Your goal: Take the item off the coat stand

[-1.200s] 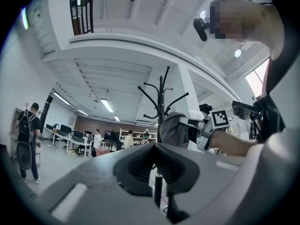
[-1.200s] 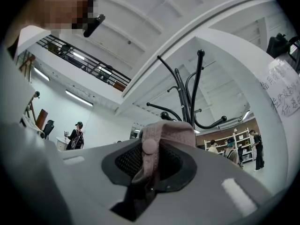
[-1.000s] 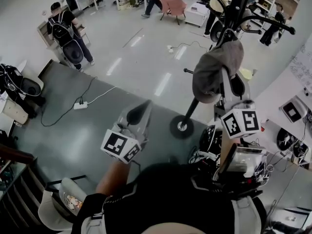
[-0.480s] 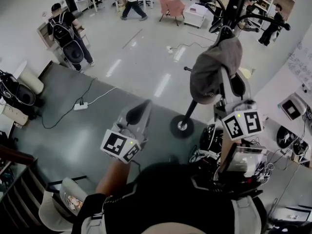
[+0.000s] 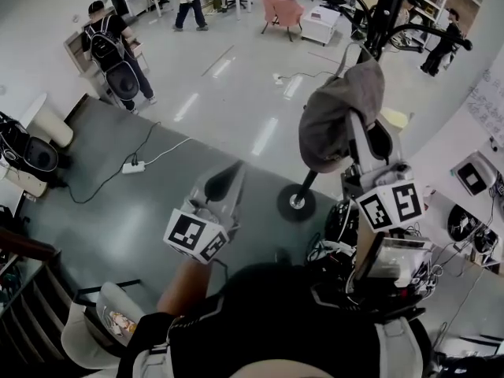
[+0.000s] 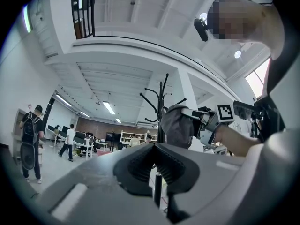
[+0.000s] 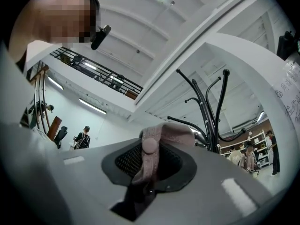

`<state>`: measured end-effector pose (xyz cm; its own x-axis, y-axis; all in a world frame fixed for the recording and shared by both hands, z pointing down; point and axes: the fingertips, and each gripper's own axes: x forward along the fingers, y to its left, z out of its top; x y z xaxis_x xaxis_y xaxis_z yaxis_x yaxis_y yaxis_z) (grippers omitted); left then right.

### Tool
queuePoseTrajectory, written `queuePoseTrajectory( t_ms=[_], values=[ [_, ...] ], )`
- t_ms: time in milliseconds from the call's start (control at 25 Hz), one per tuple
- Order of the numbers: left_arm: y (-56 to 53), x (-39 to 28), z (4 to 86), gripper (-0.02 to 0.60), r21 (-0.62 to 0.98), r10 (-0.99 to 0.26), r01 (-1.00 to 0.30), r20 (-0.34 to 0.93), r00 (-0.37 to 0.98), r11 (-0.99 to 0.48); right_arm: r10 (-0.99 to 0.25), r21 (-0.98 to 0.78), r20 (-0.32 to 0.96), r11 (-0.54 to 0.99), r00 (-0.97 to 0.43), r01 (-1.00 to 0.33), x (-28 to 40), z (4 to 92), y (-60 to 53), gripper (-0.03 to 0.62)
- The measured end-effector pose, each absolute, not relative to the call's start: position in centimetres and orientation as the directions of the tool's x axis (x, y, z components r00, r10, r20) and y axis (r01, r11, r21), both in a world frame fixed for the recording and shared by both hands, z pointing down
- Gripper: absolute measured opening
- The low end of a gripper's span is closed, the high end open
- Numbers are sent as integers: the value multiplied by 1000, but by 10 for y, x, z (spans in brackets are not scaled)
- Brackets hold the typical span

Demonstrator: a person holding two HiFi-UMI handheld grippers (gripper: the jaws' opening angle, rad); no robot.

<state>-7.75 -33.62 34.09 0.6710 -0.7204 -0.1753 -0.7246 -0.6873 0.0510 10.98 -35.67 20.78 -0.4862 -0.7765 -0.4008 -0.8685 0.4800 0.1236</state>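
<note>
A grey-brown cap hangs from my right gripper, which is shut on its strap. The cap is held up beside the black coat stand. The stand's hooks rise just behind and to the right of the cap; I cannot tell whether it still touches one. The stand's round base sits on the floor below. My left gripper is lower and to the left, shut, with nothing in it. From the left gripper view, the cap shows next to the pole.
Several people stand or walk at the far end of the hall. A power strip and cable lie on the floor to the left. Desks with equipment crowd the right side, close to the stand. A pink chair stands further back.
My right gripper has carried the cap slightly left, away from the stand's pole. A person in the background walked left. The left gripper has stayed put.
</note>
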Motion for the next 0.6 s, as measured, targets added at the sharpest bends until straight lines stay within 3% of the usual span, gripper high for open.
queuePoseTrajectory(
  t_ms=[600],
  values=[
    [-312, -119, 338, 18, 48, -800, -806, -173, 575, -590, -691, 99, -355, 642, -630, -761, 41, 226, -354, 75]
  ],
)
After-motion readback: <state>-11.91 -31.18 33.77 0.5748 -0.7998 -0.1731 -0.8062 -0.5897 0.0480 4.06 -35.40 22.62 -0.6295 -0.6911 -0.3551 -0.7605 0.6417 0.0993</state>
